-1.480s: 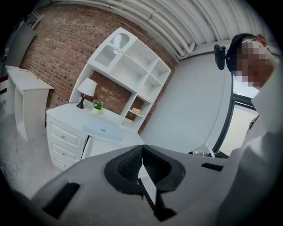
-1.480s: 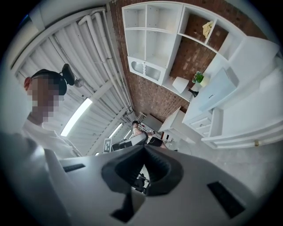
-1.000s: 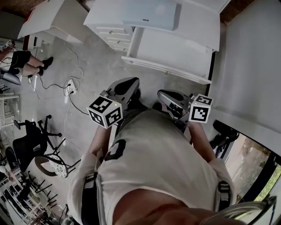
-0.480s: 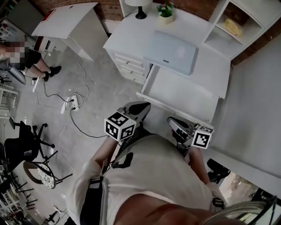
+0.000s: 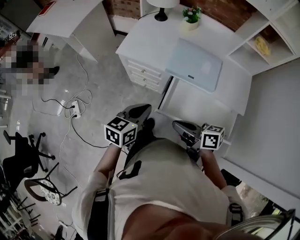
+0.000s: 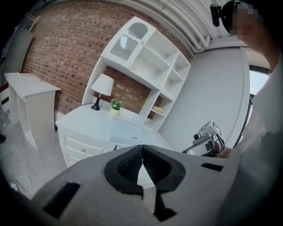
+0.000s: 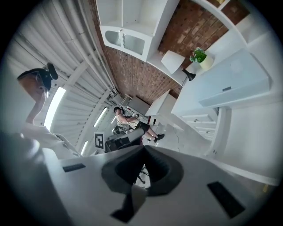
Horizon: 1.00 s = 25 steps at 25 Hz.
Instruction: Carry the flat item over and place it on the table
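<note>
A flat light-grey item (image 5: 193, 64) lies closed on the white desk (image 5: 150, 42), beyond both grippers; it also shows as the flat item (image 6: 126, 132) and the flat item (image 7: 234, 79). My left gripper (image 5: 139, 111) is held out in front of the body, shut with nothing in it. The right gripper (image 5: 179, 126) is beside it, also shut and empty. In the left gripper view the gripper (image 6: 142, 148) has its jaws closed together. The jaws of the gripper (image 7: 143, 149) in the right gripper view are closed too. Neither gripper touches the item.
A pulled-out white shelf (image 5: 197, 105) juts from the desk toward me. A lamp (image 5: 161, 9) and a small plant (image 5: 191, 16) stand at the desk's back. White shelving (image 5: 262, 44) stands to the right, another white table (image 5: 65, 18) to the left. Cables and a power strip (image 5: 75, 105), chairs (image 5: 28, 150) and a person (image 5: 28, 61) are at the left.
The desk with the flat item has come fully into view, its lamp and plant now showing. Both grippers have stayed shut in front of the body.
</note>
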{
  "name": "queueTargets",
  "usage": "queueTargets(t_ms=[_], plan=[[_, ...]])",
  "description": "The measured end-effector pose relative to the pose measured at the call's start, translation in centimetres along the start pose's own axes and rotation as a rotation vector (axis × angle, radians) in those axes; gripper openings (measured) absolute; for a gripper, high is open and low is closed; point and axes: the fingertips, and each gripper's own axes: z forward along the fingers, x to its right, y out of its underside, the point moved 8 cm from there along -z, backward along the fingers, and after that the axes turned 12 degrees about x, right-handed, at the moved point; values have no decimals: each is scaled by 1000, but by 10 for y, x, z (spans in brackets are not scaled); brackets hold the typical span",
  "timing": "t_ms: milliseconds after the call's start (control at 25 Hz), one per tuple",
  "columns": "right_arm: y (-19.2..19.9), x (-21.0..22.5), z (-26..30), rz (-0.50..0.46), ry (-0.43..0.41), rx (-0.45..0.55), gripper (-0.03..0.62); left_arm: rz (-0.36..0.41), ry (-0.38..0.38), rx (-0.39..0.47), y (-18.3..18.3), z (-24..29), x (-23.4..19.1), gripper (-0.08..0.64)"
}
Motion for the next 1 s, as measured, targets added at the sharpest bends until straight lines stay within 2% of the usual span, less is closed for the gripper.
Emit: queueTargets(t_ms=[160,400,560,720,880,1000], plan=[[-2,4,33,-5,35,-65,8,-52,-37,-26,3,-1,-44,20],[-12,15,35,9,144,-80,8,-50,15,-73,2,36,-70,20],[-13,28,28,39,225,-35,8,-24,64,-109,3,70,-81,20],[-24,51,2,70,301,19,8,66,84,-151,7,120,-81,20],[-43,79,-32,59,382,103,8,130,58,-163,1,174,-82,20],[-63,95,-48,63,411,158,8,115,23,-162,-11,196,-84,20]])
